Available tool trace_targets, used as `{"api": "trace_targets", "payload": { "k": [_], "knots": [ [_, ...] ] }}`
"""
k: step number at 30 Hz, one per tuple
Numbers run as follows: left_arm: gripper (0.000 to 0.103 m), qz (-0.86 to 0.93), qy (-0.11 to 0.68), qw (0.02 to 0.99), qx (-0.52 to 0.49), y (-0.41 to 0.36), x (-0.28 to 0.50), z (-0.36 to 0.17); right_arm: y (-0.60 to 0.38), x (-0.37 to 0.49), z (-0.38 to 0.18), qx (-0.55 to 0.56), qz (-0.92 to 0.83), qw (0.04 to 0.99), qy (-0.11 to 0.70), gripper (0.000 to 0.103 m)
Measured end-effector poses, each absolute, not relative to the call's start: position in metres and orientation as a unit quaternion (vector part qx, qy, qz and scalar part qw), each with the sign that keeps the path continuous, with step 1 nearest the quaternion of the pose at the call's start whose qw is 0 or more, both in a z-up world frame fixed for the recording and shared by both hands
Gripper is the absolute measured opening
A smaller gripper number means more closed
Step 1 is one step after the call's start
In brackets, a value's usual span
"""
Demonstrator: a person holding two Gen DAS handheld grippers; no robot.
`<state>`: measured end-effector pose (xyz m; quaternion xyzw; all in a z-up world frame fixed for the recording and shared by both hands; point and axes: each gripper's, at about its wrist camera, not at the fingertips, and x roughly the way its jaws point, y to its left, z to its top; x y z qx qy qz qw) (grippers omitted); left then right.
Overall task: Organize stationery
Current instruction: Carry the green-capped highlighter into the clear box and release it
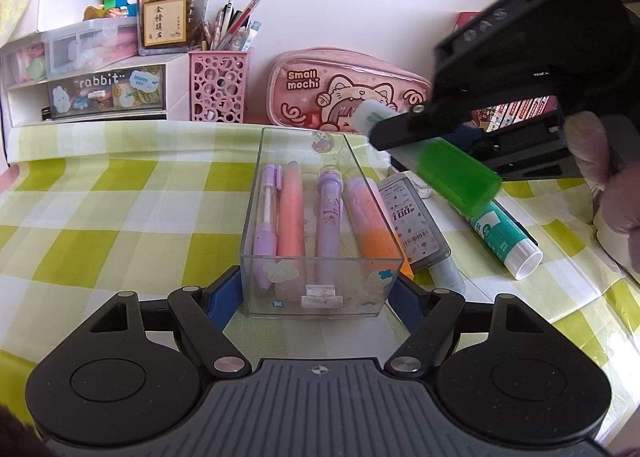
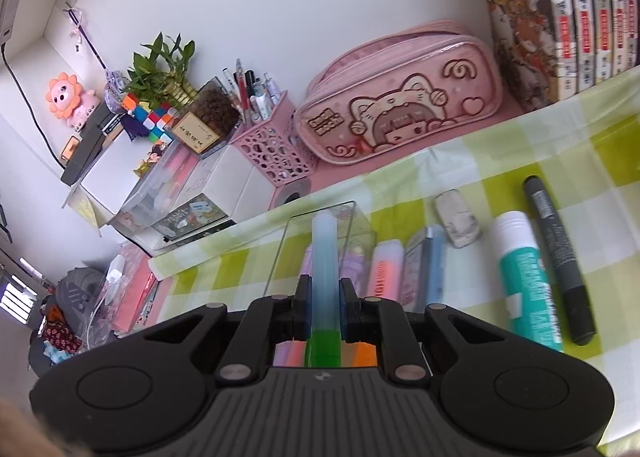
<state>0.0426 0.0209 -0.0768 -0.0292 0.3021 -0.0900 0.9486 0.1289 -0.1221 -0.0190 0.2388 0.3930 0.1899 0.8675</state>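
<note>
We hold the right claw (image 2: 325, 311) clamped on a highlighter (image 2: 323, 253), its two blue pads pressing the barrel from either side. The highlighter has a pale blue translucent body that fades toward a bright green cap (image 1: 456, 177) at the end nearest the wrist. From the left wrist view it hangs tilted in the air above the right rim of the clear box (image 1: 256, 193), pale end pointing toward the pink pencil case (image 1: 344, 89), green end out over the desk (image 1: 100, 217).

The clear box sits on the green and white checked cloth and already carries four things lying lengthwise side by side: a lilac pen (image 1: 267, 217), a salmon pink highlighter (image 1: 291, 213), a purple pen (image 1: 329, 217) with a cartoon print, and an orange highlighter (image 1: 370, 217) against the right wall. Small stickers dot the near wall.

Our left claw (image 1: 318, 289) stands apart, one blue pad at each near corner of the box; we cannot tell whether the pads touch it.

Just right of the box lie a grey lead case (image 1: 414, 221), a blue item beneath it, and a glue stick (image 1: 504, 237) with teal label and white cap. In the right wrist view we also see a grubby eraser (image 2: 458, 221) and a black marker (image 2: 558, 261) lying beside the glue stick.
</note>
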Motion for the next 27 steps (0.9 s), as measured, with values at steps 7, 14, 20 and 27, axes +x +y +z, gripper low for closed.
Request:
{"api": "trace_targets", "payload": {
  "k": [7, 14, 20, 27],
  "knots": [
    [0.076, -0.093, 0.301, 0.948, -0.035, 0.023, 0.042, -0.077, -0.105, 0.147, -0.027, 0.242, 0.175, 0.858, 0.418, 0.036],
    [0.076, -0.097, 0.301, 0.948, -0.042, 0.023, 0.042, -0.076, -0.095, 0.161, -0.034, 0.242, 0.15, 0.856, 0.431, 0.036],
    [0.076, -0.097, 0.301, 0.948, -0.043, 0.024, 0.043, -0.076, -0.085, 0.17, -0.039, 0.243, 0.134, 0.857, 0.435, 0.036],
    [0.076, -0.097, 0.3, 0.948, -0.043, 0.024, 0.043, -0.076, -0.08, 0.172, -0.039, 0.245, 0.132, 0.855, 0.437, 0.036]
  ]
}}
